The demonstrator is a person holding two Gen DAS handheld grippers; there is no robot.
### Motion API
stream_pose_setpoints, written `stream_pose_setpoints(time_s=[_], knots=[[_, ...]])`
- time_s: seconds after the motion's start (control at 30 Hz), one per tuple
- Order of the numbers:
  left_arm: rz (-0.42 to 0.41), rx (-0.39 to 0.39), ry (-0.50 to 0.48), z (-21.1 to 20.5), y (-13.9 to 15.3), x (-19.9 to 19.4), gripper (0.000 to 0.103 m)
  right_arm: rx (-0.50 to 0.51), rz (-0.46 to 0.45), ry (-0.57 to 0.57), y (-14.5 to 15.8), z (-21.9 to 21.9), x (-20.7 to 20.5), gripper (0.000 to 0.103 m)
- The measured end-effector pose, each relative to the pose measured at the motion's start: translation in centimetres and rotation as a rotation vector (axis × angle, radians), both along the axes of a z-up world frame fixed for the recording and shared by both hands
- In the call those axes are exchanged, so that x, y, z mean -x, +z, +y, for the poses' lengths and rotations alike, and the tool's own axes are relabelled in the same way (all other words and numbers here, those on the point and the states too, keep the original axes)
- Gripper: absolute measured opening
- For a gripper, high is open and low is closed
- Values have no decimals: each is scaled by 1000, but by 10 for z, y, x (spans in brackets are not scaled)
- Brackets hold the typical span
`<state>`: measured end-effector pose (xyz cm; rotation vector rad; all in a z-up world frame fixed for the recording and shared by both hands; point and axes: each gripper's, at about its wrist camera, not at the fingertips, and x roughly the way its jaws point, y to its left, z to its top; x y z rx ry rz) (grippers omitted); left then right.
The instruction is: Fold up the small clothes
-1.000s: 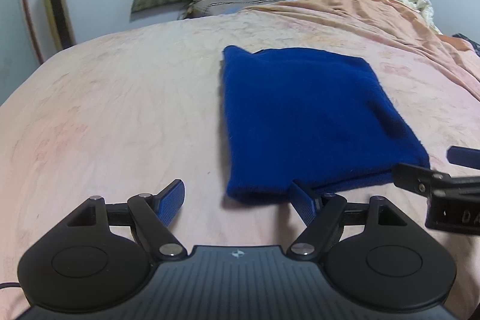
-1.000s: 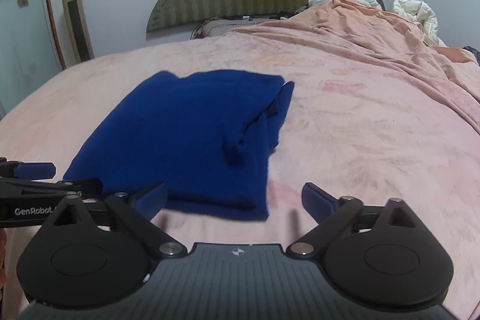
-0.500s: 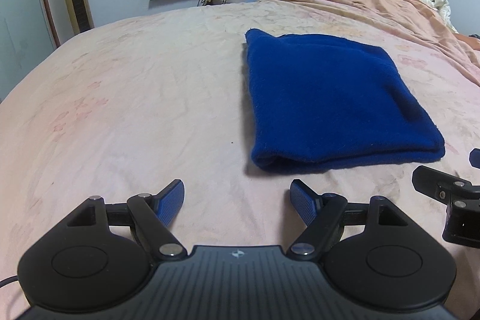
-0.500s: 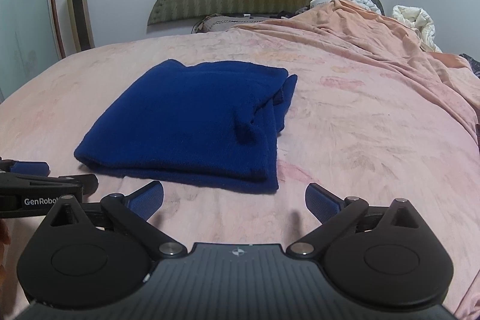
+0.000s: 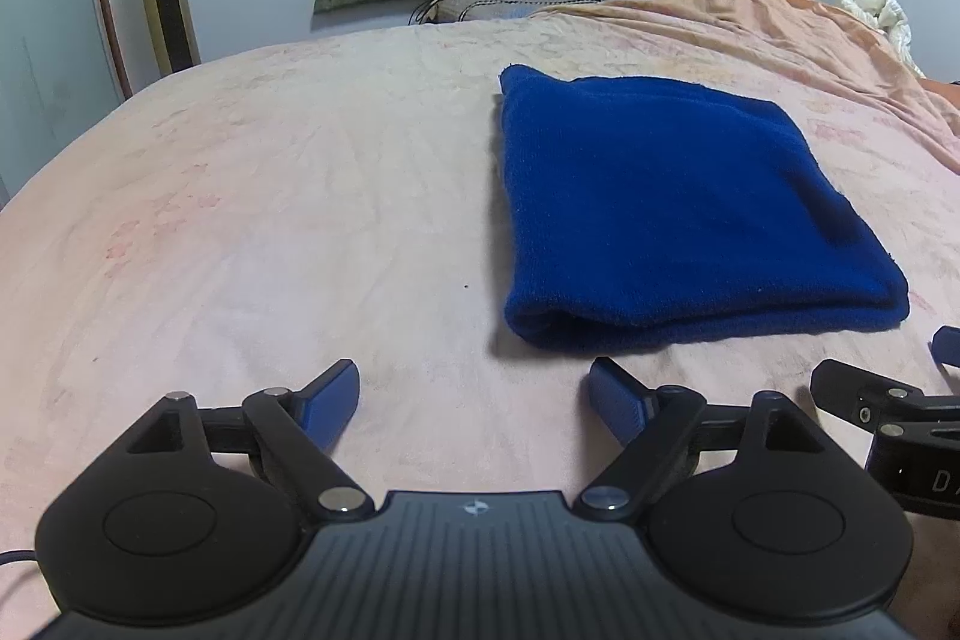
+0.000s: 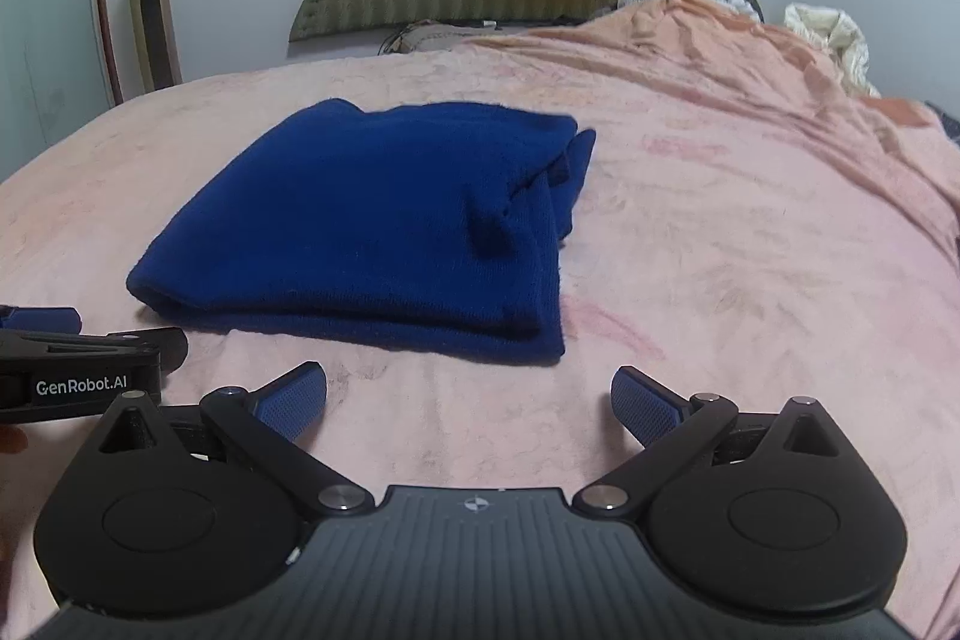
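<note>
Blue garment is lying folded into a thick rectangle on the pink bedspread, mid-bed, w/ its rounded fold edge facing near. Left gripper is hovering just near of that edge, jaws spread wide, holding nothing; right gripper is doing the same by the near right corner, also released & empty, apart from the cloth. In the right wrist view the right side is looking untidy: loose layers are bunching and a flap is poking out at the far right corner, plus a small pucker on top. Judging from this, the fold is looking nearly done, so the step in hand is prob tidying or one more fold. To do it well: be approaching low & level w/ the bed, pinching all layers at the near corners together, not just the top ply, since the knit is looking soft & likely to slip apart. Both sides should be lifting evenly, then laying far-ward w/ edges matched. Tuck the stray flap first, else the stack ends up lopsided
</note>
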<state>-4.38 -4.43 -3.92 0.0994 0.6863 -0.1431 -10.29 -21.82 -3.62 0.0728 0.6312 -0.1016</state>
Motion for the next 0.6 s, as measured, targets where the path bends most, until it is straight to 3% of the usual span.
stream_pose_setpoints(time_s=[0.13, 0.33, 0.5, 0.6], knots=[[-25, -10, 8, 0, -4, 3, 93, -4, -3, -7, -2, -3, 0, 102], [-38, -12, 11, -1, -5, 5, 94, -6, -6, -6, -3, -5, 0, 102], [-37, -7, 14, -1, -6, 5, 95, 54, -74, -4, 4, 1, 2, 103], [-36, -3, 15, 0, -6, 4, 95, 64, -39, 17, -1, 3, -3, 102]])
